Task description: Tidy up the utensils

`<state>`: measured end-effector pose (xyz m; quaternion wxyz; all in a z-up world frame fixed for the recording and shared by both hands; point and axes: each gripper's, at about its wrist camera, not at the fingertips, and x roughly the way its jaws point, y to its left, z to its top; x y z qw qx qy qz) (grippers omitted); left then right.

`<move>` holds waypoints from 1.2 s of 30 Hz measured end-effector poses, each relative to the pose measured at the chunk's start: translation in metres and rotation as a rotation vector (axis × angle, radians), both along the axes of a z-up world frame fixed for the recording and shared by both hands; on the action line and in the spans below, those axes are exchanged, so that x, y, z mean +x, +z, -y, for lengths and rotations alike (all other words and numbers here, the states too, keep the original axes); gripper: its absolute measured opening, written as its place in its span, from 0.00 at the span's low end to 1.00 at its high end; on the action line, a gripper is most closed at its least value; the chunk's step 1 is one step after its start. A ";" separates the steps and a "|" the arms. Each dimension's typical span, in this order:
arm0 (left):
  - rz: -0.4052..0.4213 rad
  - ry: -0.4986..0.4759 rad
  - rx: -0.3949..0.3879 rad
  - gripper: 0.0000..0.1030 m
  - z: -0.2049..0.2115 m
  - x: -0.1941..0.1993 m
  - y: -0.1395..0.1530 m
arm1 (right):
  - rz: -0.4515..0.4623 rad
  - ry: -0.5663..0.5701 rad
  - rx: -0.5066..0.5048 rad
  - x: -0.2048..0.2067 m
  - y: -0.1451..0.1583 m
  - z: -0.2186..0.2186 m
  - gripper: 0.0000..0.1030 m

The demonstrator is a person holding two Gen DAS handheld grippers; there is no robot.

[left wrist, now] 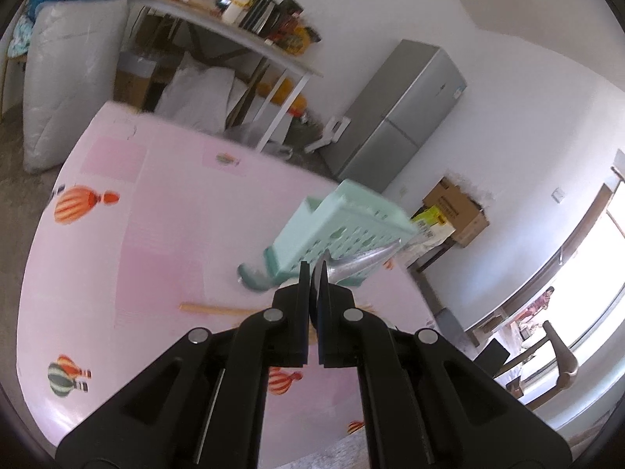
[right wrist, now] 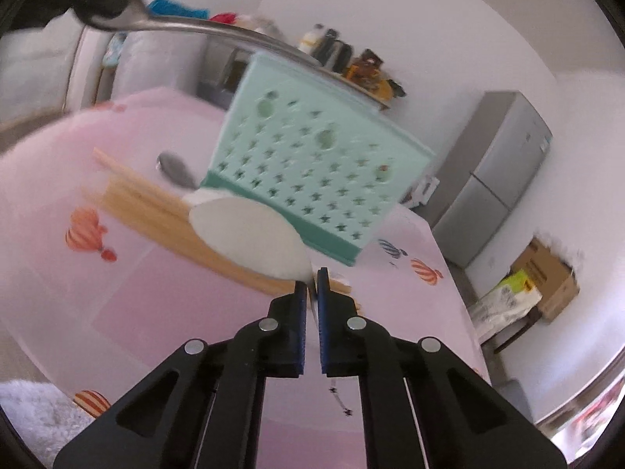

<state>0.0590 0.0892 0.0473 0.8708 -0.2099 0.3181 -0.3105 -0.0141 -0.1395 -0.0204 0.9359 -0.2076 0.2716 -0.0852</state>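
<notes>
Two utensils are clamped: a metal spoon (left wrist: 359, 262) in the left gripper (left wrist: 314, 273), a white spoon (right wrist: 250, 234) in the right gripper (right wrist: 312, 277). The holder (right wrist: 312, 168) stands just ahead of both. Each spoon is probably to be lifted above its rim next and lowered in.

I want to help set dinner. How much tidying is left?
Nothing visibly sits in the green holder yet. The left gripper holds a metal spoon, the right gripper a white spoon. Wooden chopsticks and a grey spoon lie on the table, waiting.

Setting: lived-in home room. Grey fridge (left wrist: 406, 113) and cluttered shelf (left wrist: 234, 31) beyond the tool. Balloon-print pink desk (left wrist: 117, 234) beneath it.
</notes>
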 end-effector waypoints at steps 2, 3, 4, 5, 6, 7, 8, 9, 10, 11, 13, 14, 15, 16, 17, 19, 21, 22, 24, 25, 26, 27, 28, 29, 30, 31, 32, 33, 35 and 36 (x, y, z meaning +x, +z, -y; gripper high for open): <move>0.050 -0.001 0.016 0.01 0.002 0.001 0.015 | 0.018 -0.016 0.062 -0.002 0.011 0.012 0.04; 0.072 0.001 0.032 0.01 0.005 0.002 0.023 | 0.025 -0.022 0.103 -0.003 0.017 0.019 0.04; 0.106 0.011 0.072 0.01 0.009 0.004 0.033 | 0.027 -0.023 0.135 -0.003 0.021 0.026 0.04; 0.131 0.020 0.110 0.01 0.013 0.006 0.041 | 0.035 -0.026 0.178 -0.003 0.026 0.034 0.04; 0.173 0.037 0.184 0.01 0.020 0.009 0.054 | 0.040 -0.032 0.214 -0.003 0.030 0.041 0.04; 0.201 0.043 0.228 0.01 0.025 0.011 0.061 | 0.042 -0.036 0.236 -0.003 0.032 0.047 0.04; 0.226 0.043 0.260 0.01 0.028 0.012 0.067 | 0.049 -0.043 0.260 -0.004 0.034 0.053 0.04; 0.271 0.038 0.320 0.01 0.037 0.015 0.077 | 0.057 -0.048 0.284 -0.005 0.038 0.059 0.04; 0.295 0.035 0.358 0.01 0.041 0.016 0.082 | 0.063 -0.051 0.297 -0.006 0.039 0.062 0.04; 0.333 0.031 0.430 0.01 0.051 0.018 0.088 | 0.072 -0.056 0.314 -0.007 0.042 0.066 0.04; 0.374 0.017 0.534 0.01 0.066 0.022 0.094 | 0.085 -0.058 0.342 -0.008 0.045 0.073 0.04; 0.385 0.004 0.588 0.01 0.074 0.024 0.094 | 0.093 -0.058 0.357 -0.009 0.047 0.076 0.04; 0.397 -0.013 0.653 0.01 0.084 0.027 0.094 | 0.104 -0.054 0.380 -0.010 0.051 0.080 0.04; 0.412 -0.034 0.720 0.01 0.093 0.030 0.093 | 0.114 -0.048 0.402 -0.012 0.054 0.084 0.04; 0.426 -0.052 0.787 0.01 0.102 0.032 0.091 | 0.122 -0.043 0.423 -0.012 0.057 0.088 0.04; 0.457 -0.075 0.891 0.01 0.116 0.033 0.089 | 0.135 -0.033 0.472 -0.013 0.064 0.095 0.04; 0.485 -0.088 0.985 0.01 0.131 0.038 0.087 | 0.146 -0.027 0.504 -0.013 0.069 0.101 0.04; 0.486 -0.103 1.025 0.01 0.138 0.042 0.084 | 0.152 -0.022 0.517 -0.013 0.071 0.104 0.04; 0.463 -0.135 1.073 0.01 0.151 0.051 0.079 | 0.164 -0.011 0.545 -0.011 0.076 0.112 0.04; 0.436 -0.154 1.089 0.01 0.156 0.057 0.076 | 0.170 -0.006 0.557 -0.009 0.079 0.115 0.04; 0.406 -0.174 1.090 0.02 0.161 0.063 0.073 | 0.178 -0.001 0.574 -0.009 0.082 0.119 0.04; 0.381 -0.183 1.075 0.05 0.165 0.068 0.071 | 0.188 0.005 0.597 -0.007 0.085 0.124 0.04; 0.361 -0.188 1.055 0.05 0.167 0.070 0.068 | 0.196 0.012 0.623 -0.006 0.088 0.128 0.04; 0.325 -0.193 1.012 0.07 0.168 0.078 0.067 | 0.205 0.018 0.645 -0.006 0.092 0.132 0.04; 0.295 -0.199 0.973 0.11 0.169 0.082 0.065 | 0.218 0.027 0.680 -0.005 0.096 0.138 0.04; 0.263 -0.202 0.924 0.13 0.168 0.087 0.065 | 0.226 0.033 0.701 -0.003 0.099 0.141 0.04; 0.229 -0.202 0.862 0.18 0.165 0.092 0.064 | 0.238 0.044 0.734 -0.001 0.104 0.147 0.04; 0.199 -0.202 0.803 0.21 0.162 0.095 0.062 | 0.245 0.051 0.752 0.001 0.106 0.150 0.04; 0.139 -0.200 0.686 0.22 0.156 0.105 0.059 | 0.266 0.081 0.806 0.007 0.115 0.159 0.04; 0.112 -0.196 0.624 0.24 0.151 0.109 0.057 | 0.279 0.101 0.834 0.010 0.121 0.163 0.04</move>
